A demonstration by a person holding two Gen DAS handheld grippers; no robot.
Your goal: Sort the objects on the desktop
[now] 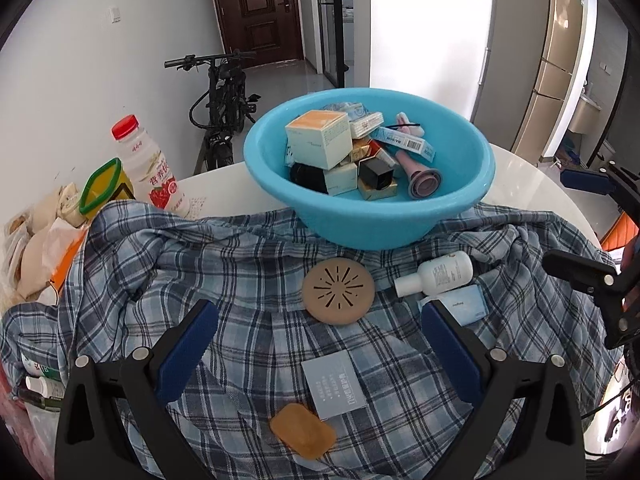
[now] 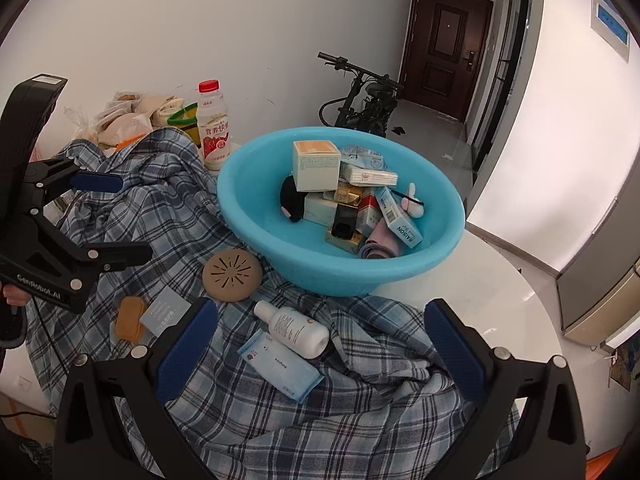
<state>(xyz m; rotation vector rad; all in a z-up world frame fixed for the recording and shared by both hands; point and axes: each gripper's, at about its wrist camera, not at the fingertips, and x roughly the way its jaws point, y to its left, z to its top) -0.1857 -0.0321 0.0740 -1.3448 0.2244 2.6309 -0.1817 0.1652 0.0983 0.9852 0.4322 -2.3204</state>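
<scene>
A blue basin [image 1: 360, 228] [image 2: 320, 276] holding several small boxes and tubes stands at the far side of a plaid shirt [image 1: 248, 280] [image 2: 168, 208]. On the shirt lie a tan slotted disc [image 1: 338, 290] [image 2: 232, 276], a white bottle [image 1: 436, 274] [image 2: 296, 330] on its side, a light blue packet [image 1: 464, 304] [image 2: 280, 364], a grey-blue card [image 1: 334, 384] [image 2: 166, 314] and an orange pad [image 1: 303, 430] [image 2: 130, 318]. My left gripper [image 1: 318, 344] [image 2: 116, 218] hangs open over the card and the disc. My right gripper [image 2: 320, 346] [image 1: 580, 226] is open above the bottle and the packet. Neither holds anything.
A red-capped milk drink bottle [image 1: 150, 168] [image 2: 214, 128], a green-rimmed container [image 1: 100, 188] and bags of bread [image 1: 36, 248] [image 2: 128, 116] crowd the left. The white round table [image 1: 532, 184] [image 2: 500, 300] ends at the right. A bicycle [image 1: 224, 96] stands on the floor behind.
</scene>
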